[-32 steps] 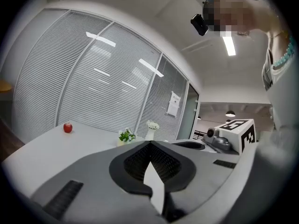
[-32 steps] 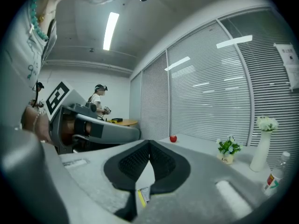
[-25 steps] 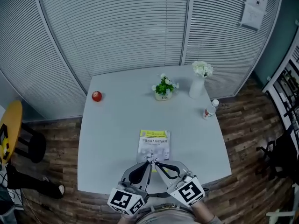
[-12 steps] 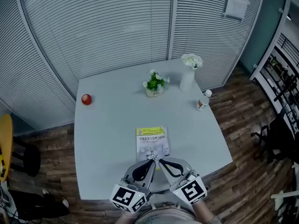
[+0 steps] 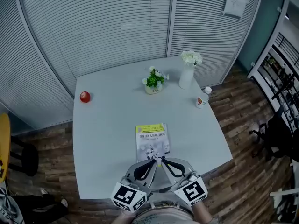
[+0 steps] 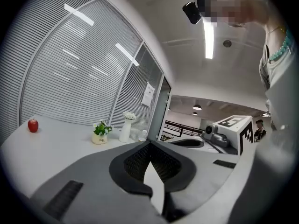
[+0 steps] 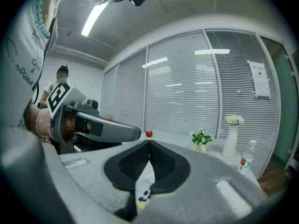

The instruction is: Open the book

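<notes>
Paper, seemingly thin and light, the yellow-and-white softcover book (image 5: 152,141) lies closed on the pale grey surface (image 5: 107,125) just beyond the left gripper (image 5: 153,159) and the right gripper (image 5: 161,160), both pressed together and empty; its limp cover should probably be lifted at a free-edge corner.

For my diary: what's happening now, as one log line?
book: closed, flat on table | left gripper: shut, empty, at book's near edge | right gripper: shut, empty, alongside

Right claw (image 7: 149,143) closed, book (image 7: 145,192) beneath, apple (image 7: 149,133) beyond
</notes>
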Tool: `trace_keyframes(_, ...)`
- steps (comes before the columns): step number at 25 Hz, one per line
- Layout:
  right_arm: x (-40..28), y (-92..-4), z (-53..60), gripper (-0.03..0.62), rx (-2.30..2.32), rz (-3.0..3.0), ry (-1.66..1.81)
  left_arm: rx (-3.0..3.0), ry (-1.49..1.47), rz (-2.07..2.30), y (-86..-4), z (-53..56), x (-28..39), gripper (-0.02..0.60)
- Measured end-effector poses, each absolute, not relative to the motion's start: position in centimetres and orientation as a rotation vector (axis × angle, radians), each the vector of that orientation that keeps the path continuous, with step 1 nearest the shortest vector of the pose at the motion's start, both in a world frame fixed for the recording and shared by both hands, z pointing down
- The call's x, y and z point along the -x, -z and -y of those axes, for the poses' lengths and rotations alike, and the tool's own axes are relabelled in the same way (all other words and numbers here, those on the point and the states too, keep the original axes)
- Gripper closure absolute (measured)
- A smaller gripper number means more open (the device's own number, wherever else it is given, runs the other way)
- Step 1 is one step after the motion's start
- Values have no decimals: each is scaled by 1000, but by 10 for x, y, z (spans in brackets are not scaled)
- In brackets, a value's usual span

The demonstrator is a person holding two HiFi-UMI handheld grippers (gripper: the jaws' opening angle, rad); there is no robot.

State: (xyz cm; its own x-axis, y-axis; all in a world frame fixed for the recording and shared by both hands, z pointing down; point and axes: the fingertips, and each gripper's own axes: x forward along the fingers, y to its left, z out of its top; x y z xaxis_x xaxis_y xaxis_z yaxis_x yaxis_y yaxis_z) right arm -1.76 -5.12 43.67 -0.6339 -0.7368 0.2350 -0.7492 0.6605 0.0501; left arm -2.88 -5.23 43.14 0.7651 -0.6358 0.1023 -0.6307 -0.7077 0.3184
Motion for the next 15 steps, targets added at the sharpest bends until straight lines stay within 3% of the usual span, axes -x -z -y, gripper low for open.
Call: trace_keyframes(15, 3, -436, 79, 591, -1114, 2663, -39, -2596, 23, 1036, -436, 77, 14, 584)
